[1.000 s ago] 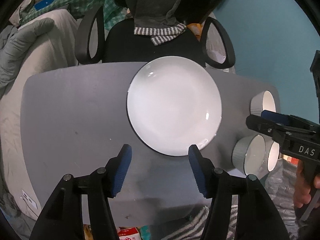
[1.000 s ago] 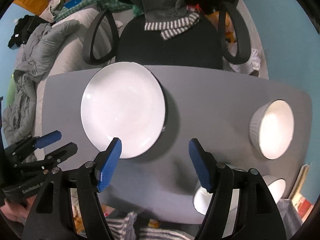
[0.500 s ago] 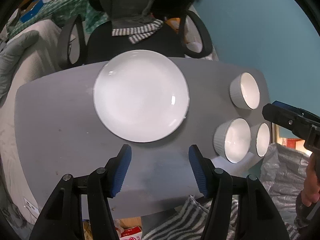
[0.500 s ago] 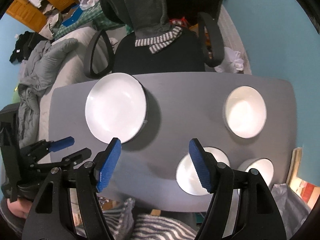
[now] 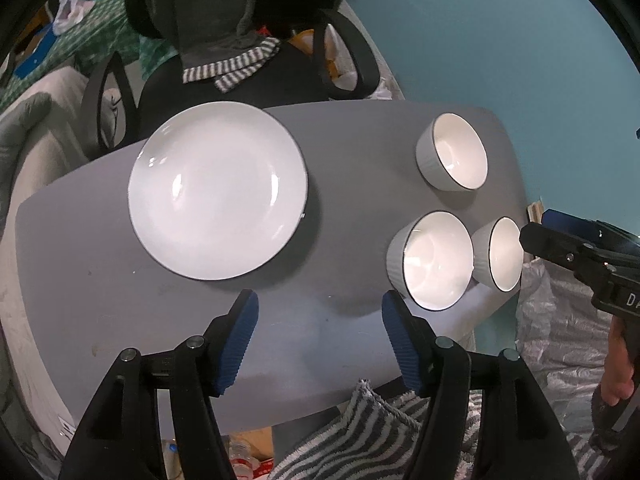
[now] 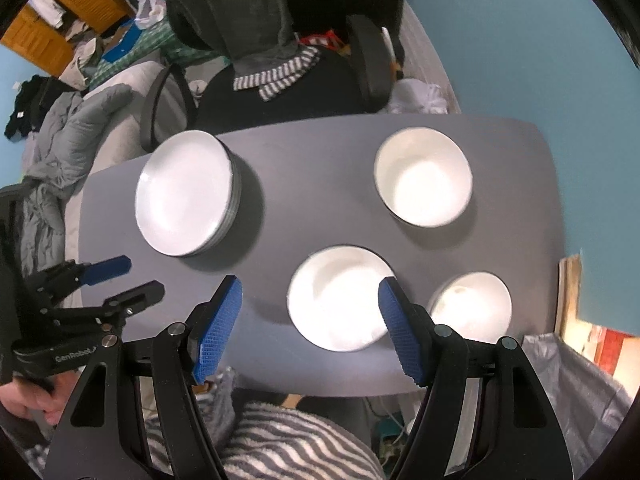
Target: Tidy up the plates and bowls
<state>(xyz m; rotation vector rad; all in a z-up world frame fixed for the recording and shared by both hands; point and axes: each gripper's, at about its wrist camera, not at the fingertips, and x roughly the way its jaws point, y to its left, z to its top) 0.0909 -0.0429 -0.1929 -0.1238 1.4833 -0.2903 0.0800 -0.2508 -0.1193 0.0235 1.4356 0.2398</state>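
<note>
A stack of round glossy white plates (image 6: pixel 184 198) sits at the left of the smooth grey tabletop (image 6: pixel 304 184); three ribbed grey bowls with white insides (image 6: pixel 424 176) cluster at the right. The left claw (image 5: pixel 316 326) is opening with nothing between its blue ridged pads; the right claw (image 6: pixel 310 320) hangs spread and empty.

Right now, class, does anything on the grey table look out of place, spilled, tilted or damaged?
Nothing stands out. The stack of plates sits flat, the three bowls stand upright and empty on the table, and nothing looks spilled or chipped.
</note>
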